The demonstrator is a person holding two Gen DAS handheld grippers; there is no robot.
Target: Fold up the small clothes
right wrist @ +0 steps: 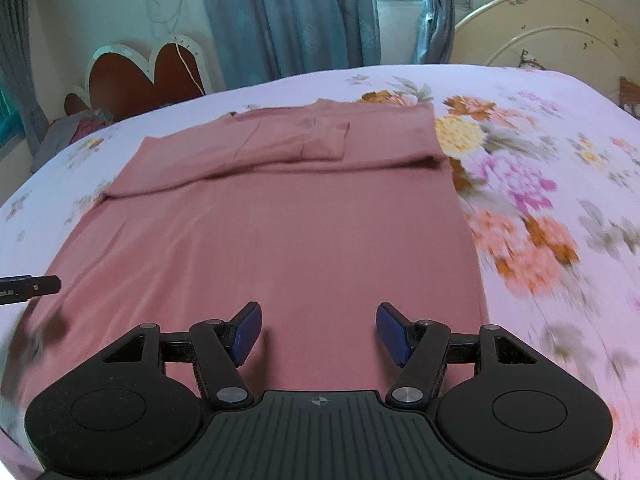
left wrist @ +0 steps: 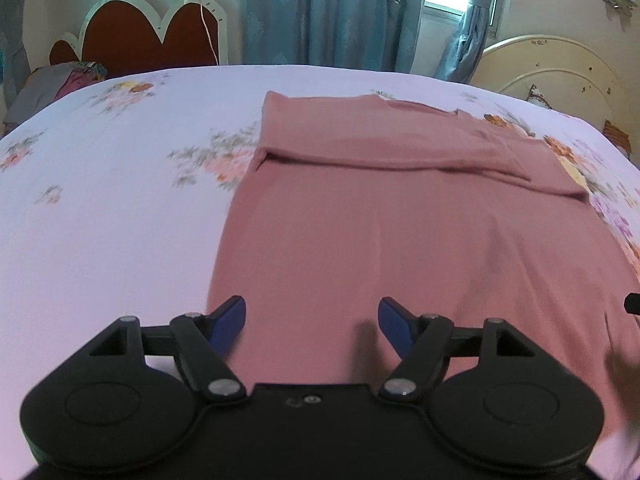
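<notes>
Two grippers, left gripper (left wrist: 312,326) and right gripper (right wrist: 319,330), both spread, empty, above near hem of pink garment (right wrist: 288,236) on floral bedsheet (right wrist: 540,208); garment's long axis runs straight ahead, folded sleeves at far end.

both the left gripper (left wrist: 312,320) and right gripper (right wrist: 319,328) are matte black, with blue fingertip pads and silver pivot screws

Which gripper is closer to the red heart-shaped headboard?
Left, as far as the views suggest. The left gripper hovers over the pink garment's side towards the headboard; the right gripper hovers over its other side.
</notes>
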